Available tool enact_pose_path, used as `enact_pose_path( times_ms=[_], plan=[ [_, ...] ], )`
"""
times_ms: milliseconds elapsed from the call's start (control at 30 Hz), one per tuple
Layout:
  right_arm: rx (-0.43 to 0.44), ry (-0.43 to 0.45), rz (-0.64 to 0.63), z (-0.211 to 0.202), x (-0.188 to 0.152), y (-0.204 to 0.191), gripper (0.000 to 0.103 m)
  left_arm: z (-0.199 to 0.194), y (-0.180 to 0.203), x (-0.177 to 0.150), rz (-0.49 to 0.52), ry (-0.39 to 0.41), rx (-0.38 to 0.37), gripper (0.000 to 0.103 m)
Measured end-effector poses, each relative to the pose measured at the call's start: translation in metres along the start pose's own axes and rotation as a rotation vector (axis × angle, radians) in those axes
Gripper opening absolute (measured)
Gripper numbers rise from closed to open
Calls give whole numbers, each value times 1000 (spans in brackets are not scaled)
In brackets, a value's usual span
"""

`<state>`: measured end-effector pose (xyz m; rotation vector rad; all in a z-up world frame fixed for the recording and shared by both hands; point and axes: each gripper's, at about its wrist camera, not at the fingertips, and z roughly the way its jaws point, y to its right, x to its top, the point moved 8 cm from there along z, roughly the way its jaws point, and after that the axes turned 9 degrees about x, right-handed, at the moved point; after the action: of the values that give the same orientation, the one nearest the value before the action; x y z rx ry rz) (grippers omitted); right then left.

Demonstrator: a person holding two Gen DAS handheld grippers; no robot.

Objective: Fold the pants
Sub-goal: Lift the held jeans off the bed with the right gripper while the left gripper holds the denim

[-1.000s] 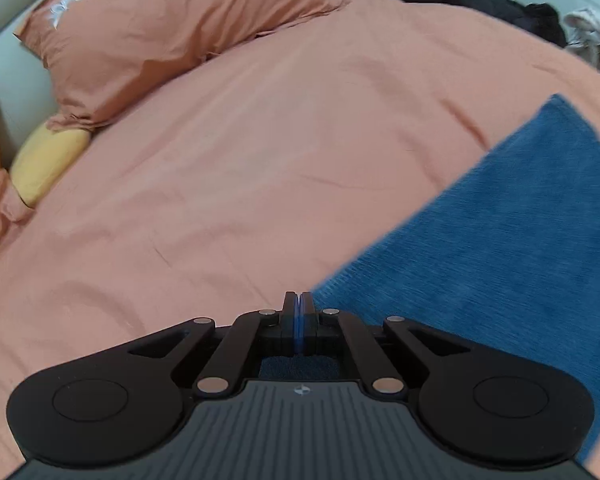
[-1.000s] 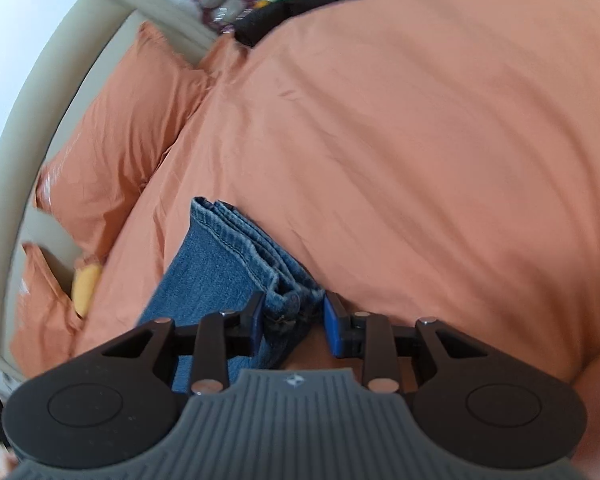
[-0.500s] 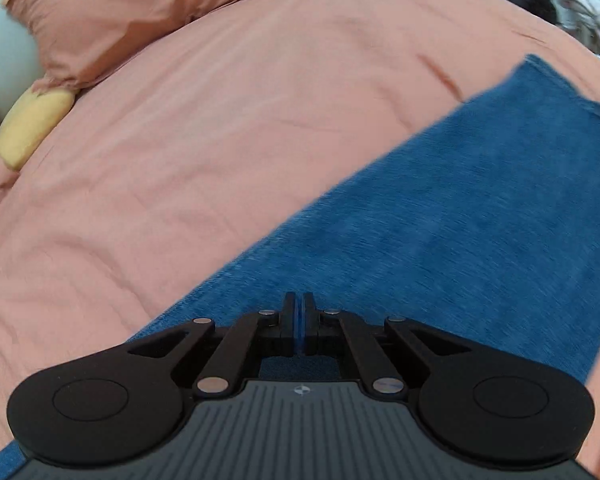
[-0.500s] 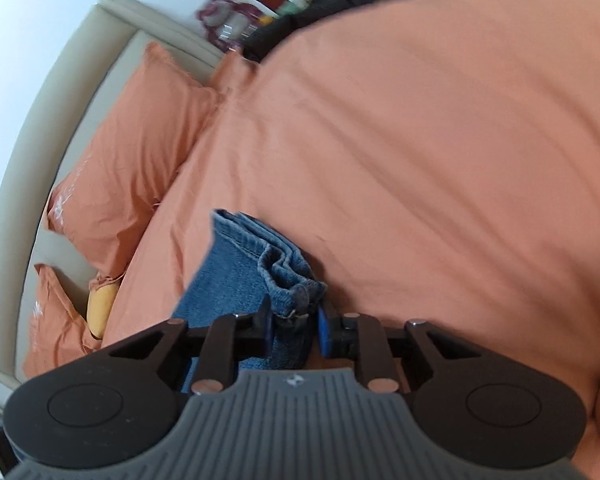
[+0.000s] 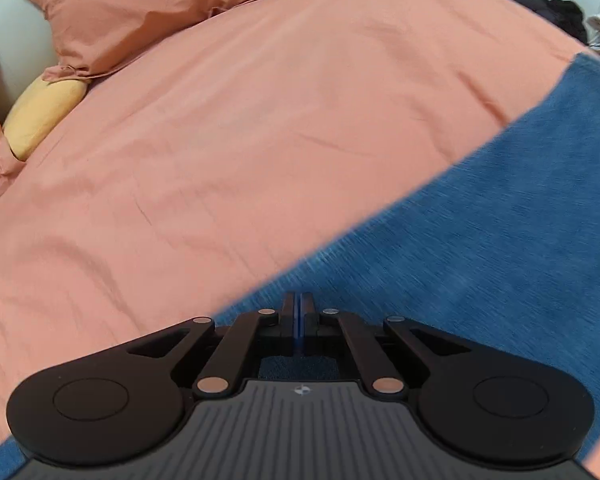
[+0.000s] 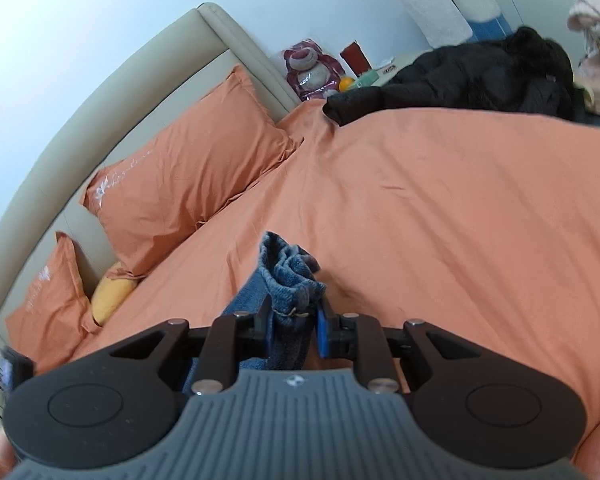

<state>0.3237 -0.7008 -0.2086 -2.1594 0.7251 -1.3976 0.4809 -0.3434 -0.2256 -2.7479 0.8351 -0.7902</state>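
Pants [image 5: 480, 248] of blue denim were spread flat over the wrinkled orange bedcover [image 5: 220, 152]. A bunched hem was clamped by the right gripper [image 6: 292, 320], raised higher than before. The left gripper [image 5: 298, 312] was pressed together, denim beneath.

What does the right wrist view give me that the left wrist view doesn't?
Right wrist only: the right tool clamping the bunched hem of the blue denim pants, the beige padded headboard, a pink plush bear.
Left wrist only: the left tool shut over a broad flat panel of the pants.
Both: orange duvet, orange pillows, yellow cushion, black jacket.
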Motion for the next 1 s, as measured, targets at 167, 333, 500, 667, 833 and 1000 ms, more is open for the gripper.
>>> enact_pose_path(
  times_ms=[167,333,500,667,833,1000],
  plan=[
    [9,28,-10,-5,3,-8,16,-41,30,-42,48,-12,-117,0],
    [26,57,-27,-16,6,-24,15,-42,54,-73,25,-79,-165,0],
    [45,90,-36,-24,11,-49,14,-56,55,-87,-116,-133,-276,0],
    [68,86,-106,-33,13,-87,14,-84,59,-125,-163,-128,-340,0],
    [119,34,-221,-45,14,-156,13,-120,17,-159,-187,-94,-347,0],
    [194,0,-364,-51,13,-267,12,-148,-61,-192,-212,-36,-240,1]
  ],
)
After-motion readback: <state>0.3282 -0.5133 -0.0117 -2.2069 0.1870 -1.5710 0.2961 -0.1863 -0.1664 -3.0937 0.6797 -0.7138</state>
